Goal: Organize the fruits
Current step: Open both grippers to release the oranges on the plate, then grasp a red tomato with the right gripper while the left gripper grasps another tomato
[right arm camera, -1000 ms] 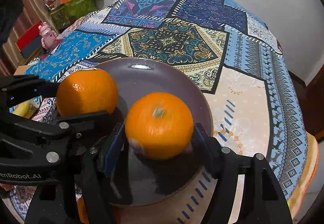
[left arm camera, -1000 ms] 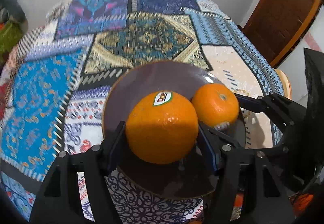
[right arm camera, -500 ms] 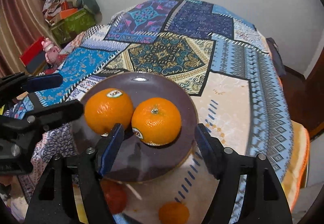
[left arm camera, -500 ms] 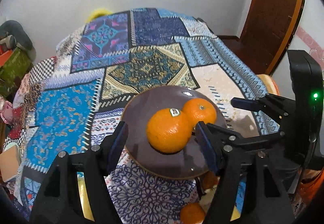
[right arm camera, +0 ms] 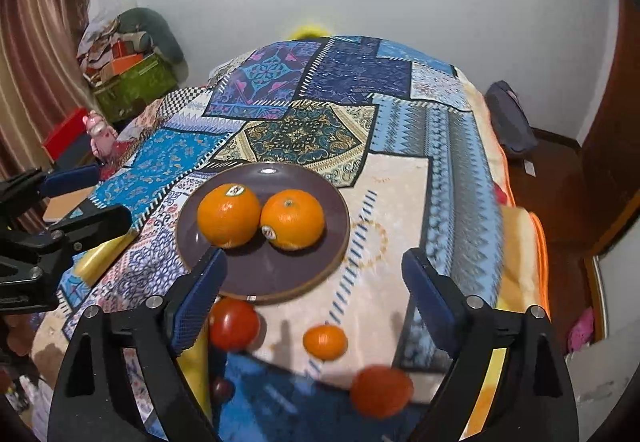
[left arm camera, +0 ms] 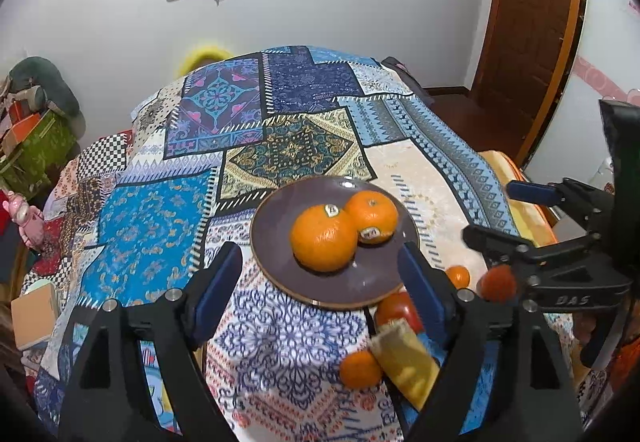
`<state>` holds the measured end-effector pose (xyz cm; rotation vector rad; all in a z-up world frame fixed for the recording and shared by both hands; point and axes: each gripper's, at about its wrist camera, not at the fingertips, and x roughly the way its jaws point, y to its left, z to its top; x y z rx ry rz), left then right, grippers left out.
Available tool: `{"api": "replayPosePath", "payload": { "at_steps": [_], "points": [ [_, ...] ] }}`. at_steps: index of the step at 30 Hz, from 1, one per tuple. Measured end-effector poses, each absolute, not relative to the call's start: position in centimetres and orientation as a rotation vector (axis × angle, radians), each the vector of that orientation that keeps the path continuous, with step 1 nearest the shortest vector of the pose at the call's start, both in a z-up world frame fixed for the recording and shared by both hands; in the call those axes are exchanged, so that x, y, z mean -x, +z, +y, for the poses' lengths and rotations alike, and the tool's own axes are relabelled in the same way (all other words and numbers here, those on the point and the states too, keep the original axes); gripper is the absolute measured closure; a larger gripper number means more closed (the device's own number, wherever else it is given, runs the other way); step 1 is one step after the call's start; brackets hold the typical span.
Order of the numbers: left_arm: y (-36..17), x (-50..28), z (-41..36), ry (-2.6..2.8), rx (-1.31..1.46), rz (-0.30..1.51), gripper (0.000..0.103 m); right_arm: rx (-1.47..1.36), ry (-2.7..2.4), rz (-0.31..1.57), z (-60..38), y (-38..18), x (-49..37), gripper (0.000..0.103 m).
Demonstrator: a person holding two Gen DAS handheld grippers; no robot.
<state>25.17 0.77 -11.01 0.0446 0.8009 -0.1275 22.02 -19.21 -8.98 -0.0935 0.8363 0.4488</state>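
- Two round orange citrus fruits, the stickered larger orange (left arm camera: 323,238) and the smaller orange (left arm camera: 372,216), touching side by side on a round dark purple plate (left arm camera: 280,270) atop the patchwork-patterned cloth covering the table (left arm camera: 160,214).
- Judged firm, moderately heavy, smooth-skinned and apt to roll; best taken across the widest girth, pads on opposite sides, with modest pressure to spare the peel.
- Loose fruit off the plate, on its near side: a red tomato-like fruit (right arm camera: 234,323) just beside the rim, a small mandarin (right arm camera: 325,341) near it, a blurred reddish-orange fruit (right arm camera: 380,392) further toward the camera, and a yellow banana-like piece (left arm camera: 404,362). Judged the next candidates for placing; the red one probably softer, calling for a gentler squeeze.
- Left gripper (left arm camera: 320,282) above and short of the plate, jaws opening, nothing held between them; both oranges beyond the fingertips, apart from the pads.
- Right gripper (right arm camera: 312,290) likewise clear of the plate, jaws opening wide, empty; tomato-like fruit just below its left pad, not touched as far as visible.
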Motion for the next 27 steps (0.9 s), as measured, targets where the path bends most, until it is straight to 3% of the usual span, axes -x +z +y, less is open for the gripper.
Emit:
{"api": "replayPosePath", "payload": {
  "at_steps": [6, 16, 24, 27],
  "points": [
    [-12.4, -22.5, 1.2, -0.124, -0.021, 0.849, 0.023, 0.136, 0.395, 0.829, -19.6, -9.9, -19.3, 0.000],
    [-15.1, -20.9, 0.1, -0.151, 0.012, 0.914, 0.023, 0.050, 0.305, 0.924, -24.3, -14.0, -17.9, 0.002],
    [-16.2, -22.7, -3.1, -0.197, -0.024, 0.942, 0.023, 0.008, 0.305, 1.015, -26.6, -17.0, -18.9, 0.033],
    [-16.9, -23.9, -4.4, -0.206, -0.048, 0.958, 0.023, -0.006, 0.321, 1.028, -26.7, -17.6, -19.0, 0.037]
  ]
}}
